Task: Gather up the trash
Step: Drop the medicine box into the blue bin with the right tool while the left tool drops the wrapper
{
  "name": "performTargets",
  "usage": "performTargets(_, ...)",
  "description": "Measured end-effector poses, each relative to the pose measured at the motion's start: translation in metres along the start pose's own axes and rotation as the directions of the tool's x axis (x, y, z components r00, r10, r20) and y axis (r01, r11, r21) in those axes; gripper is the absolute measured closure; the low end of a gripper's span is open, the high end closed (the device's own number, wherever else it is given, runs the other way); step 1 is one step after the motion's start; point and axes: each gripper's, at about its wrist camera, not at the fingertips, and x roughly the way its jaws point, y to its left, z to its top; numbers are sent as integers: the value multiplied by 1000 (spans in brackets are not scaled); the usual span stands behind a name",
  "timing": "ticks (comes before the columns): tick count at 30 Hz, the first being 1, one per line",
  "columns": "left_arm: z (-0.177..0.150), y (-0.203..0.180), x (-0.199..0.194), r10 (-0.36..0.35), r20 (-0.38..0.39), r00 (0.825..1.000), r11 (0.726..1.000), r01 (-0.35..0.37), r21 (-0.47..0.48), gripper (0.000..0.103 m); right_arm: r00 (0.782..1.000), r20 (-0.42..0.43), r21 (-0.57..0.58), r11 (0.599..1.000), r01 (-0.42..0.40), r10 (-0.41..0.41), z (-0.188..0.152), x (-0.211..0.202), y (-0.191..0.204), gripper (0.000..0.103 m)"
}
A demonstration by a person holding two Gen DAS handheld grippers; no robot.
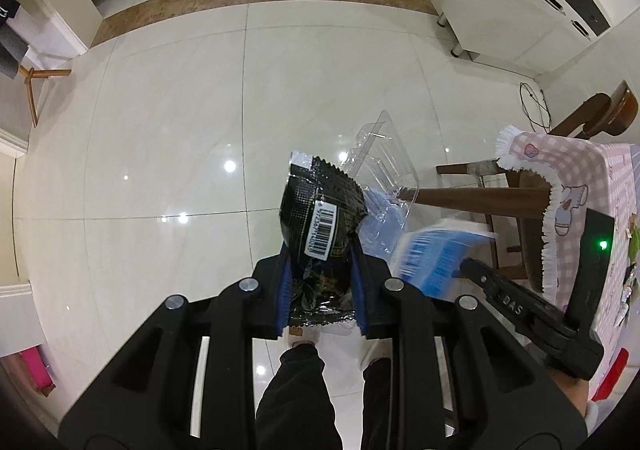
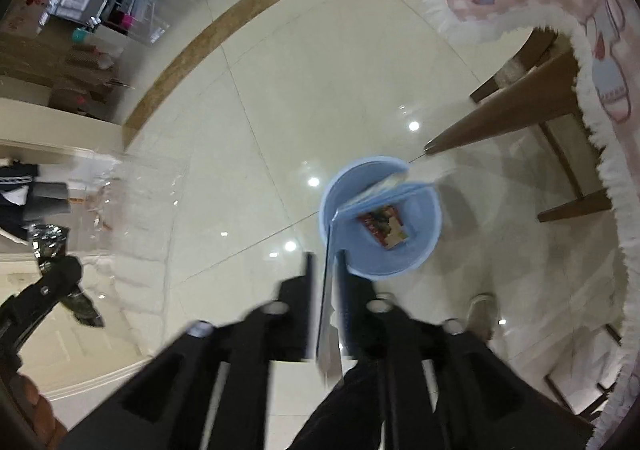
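Observation:
My left gripper [image 1: 320,254] is shut on a black foil snack wrapper [image 1: 320,226] with a barcode label, and a clear plastic clamshell tray [image 1: 384,166] rides with it, held above the floor. The tray shows as a see-through sheet at the left of the right wrist view [image 2: 132,218]. My right gripper [image 2: 325,262] is shut on a flat blue and white packet [image 2: 372,198], seen edge-on, right above a light blue bin [image 2: 424,250] on the floor. The same packet [image 1: 436,254] shows blurred in the left wrist view. A red wrapper [image 2: 384,228] lies inside the bin.
A table with a pink checked, white-fringed cloth [image 2: 600,62] stands to the right, its wooden legs [image 2: 500,118] close to the bin. A white cabinet [image 1: 516,2] stands at the far right. Glossy cream floor tiles [image 1: 168,130] spread to the left. The person's legs [image 1: 296,390] are below.

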Motion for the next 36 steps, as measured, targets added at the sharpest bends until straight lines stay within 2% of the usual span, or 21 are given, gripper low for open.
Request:
performTargets(2,0,1,3,0,-6,1000,1000,0,-6,78,1000,14,1,1000,12,-12,9,0,6,64)
performTargets(8,0,-2,10,1,-31,1000,1000,-1,-8,78,1000,7,-16,1000,-3,3,8,-6,13,64)
performTargets(14,3,-21,17,-4,-58,998,999,6,34,78,1000,4,-10,1000,-17,17,3,-16,9,62)
performTargets(23,1,-52,33,9,-119,993,995,3,95,78,999,20,46,998,-30,29,1,-30,-16,62)
performTargets(36,0,-97,42,19,-153,988,986,7,168,75,997,52,128,990,-55,49,-4,-55,-58,60)
